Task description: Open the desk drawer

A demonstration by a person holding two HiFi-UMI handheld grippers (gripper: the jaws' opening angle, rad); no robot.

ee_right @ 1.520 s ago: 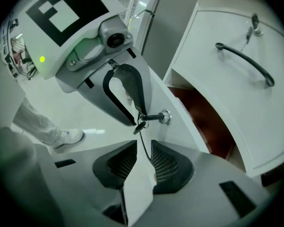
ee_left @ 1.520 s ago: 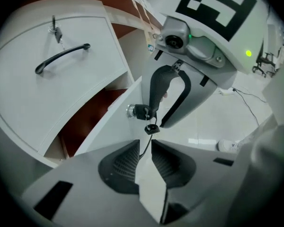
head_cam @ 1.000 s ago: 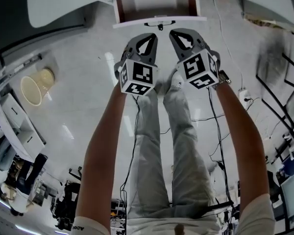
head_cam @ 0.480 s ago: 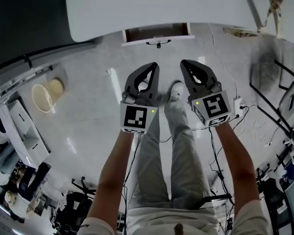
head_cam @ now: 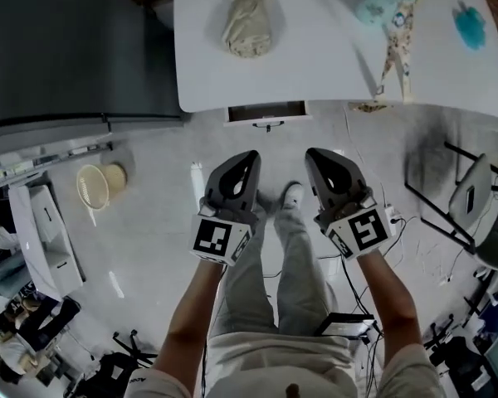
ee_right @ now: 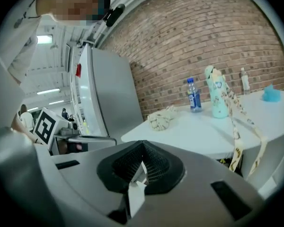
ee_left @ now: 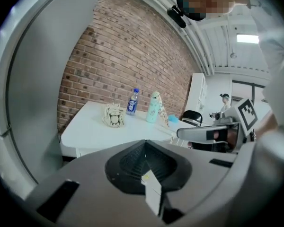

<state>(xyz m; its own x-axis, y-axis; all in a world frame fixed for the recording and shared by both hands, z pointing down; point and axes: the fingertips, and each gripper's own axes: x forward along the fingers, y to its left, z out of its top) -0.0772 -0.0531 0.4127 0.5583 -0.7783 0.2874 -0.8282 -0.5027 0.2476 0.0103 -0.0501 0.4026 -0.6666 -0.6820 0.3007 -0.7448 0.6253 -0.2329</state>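
Checking head view: desk drawer point(head_cam: 267, 112) is sitting upper centre under the white desk point(head_cam: 315, 65), seemingly partly out. Left gripper point(head_cam: 247, 157) and right gripper point(head_cam: 317, 156) are hanging mid-frame, well apart from its handle point(head_cam: 268, 126).

Left gripper view: jaws are meeting, gripping nothing.

Right gripper view: same, empty. Strap point(ee_right: 235, 136) is dangling off the desk edge at right.

Risk: reaching in closed is likely bumping the handle instead of catching it, and the strap could be snagging.

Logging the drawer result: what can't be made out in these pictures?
- Drawer contents: head view, too small and shadowed by the desk top.
- Blue bottle label: right gripper view, too small to read.
- Beige bundle: head view, cut off by the top edge.
- Blue object: head view, too small to identify.
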